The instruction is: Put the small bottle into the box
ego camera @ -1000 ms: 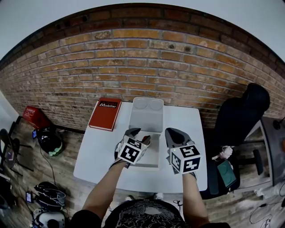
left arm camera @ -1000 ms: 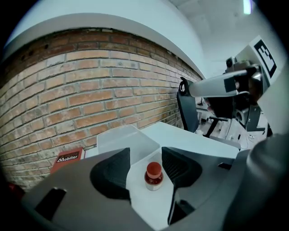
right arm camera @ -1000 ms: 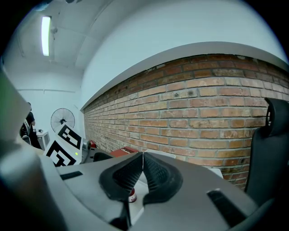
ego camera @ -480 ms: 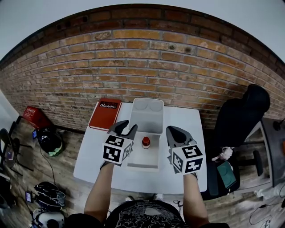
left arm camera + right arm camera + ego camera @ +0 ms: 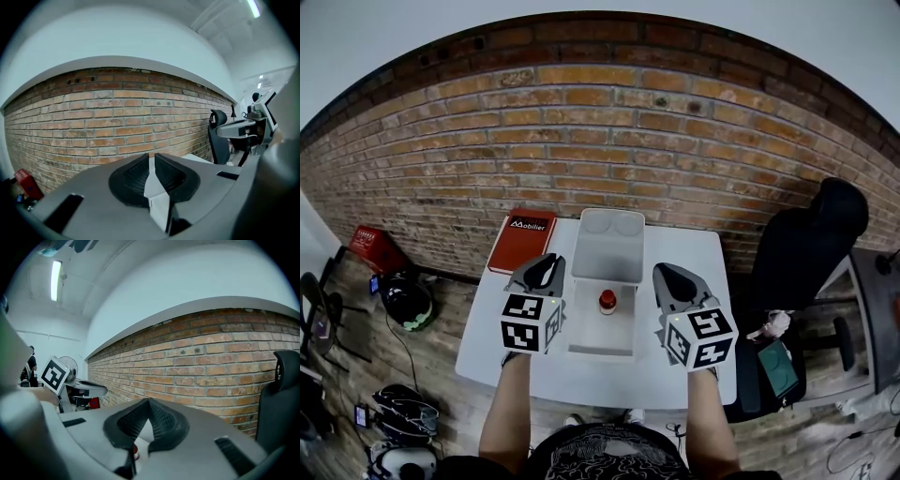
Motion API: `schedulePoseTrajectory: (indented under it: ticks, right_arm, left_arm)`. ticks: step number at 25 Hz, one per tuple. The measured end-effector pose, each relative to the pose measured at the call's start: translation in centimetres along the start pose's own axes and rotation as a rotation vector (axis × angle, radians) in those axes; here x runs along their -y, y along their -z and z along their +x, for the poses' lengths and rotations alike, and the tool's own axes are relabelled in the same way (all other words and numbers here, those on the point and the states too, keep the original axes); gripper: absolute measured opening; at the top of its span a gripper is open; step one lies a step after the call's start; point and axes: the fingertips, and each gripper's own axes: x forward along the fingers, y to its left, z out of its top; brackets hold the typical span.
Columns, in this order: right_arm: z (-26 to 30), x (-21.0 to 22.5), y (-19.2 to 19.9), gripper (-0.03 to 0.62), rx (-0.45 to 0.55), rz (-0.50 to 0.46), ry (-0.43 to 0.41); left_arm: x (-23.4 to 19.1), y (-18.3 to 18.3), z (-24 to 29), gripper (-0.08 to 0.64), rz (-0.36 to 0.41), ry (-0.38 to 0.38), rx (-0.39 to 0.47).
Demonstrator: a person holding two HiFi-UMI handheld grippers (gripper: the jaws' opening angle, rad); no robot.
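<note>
From the head view, a white worktop (image 5: 483, 323) stands by a brick wall (image 5: 600, 131). The box (image 5: 602, 336) sits open in the middle, with its lid (image 5: 610, 242) tipped up toward the wall. The small bottle (image 5: 607, 304) stands upright inside the box, and its red cap (image 5: 607, 295) is on top. So the job looks done. The left tool (image 5: 546, 266) is just beside the left side of the box. The right tool (image 5: 667, 276) is just beside the right side. Neither one touches the bottle. A red book (image 5: 522, 240) lies at the far left corner of the worktop. A black chair (image 5: 811, 244) stands off to the right.

In the left gripper view, the left tool points at the wall. Its jaws are closing. They are almost together, with only a thin slit left, and there is nothing between them.

In the right gripper view, the right tool has its jaw tips pressed together, and it holds nothing. A bit of the red cap peeks out low down, under the jaws, not between them.

The bottle looks small and light. It seems hard, with smooth round sides, so it could slip or tip over with a bump. If it had to be picked up again, the best place to hold it would be around its body, just under the cap, with a soft squeeze.
</note>
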Motion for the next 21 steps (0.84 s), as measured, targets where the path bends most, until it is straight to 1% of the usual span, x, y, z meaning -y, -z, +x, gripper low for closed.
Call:
schedulePoseTrajectory:
  ticks: [2,6,21]
  right_arm:
    - [-0.05,0.09,0.14,0.020,-0.003,0.002,-0.001]
    - [-0.12,0.01,0.28,0.020,-0.007,0.001,-0.003]
    - [-0.41,-0.14,0.17,0.020,-0.008,-0.002,-0.005]
  left_arm:
    - [-0.18,-0.05,-0.10,0.052,-0.006,-0.010,0.002]
    - [-0.14,-0.12,-0.17,0.044,0.007,-0.022,0.007]
    - [0.32,0.06,-0.32,0.026,0.014,-0.030,0.004]
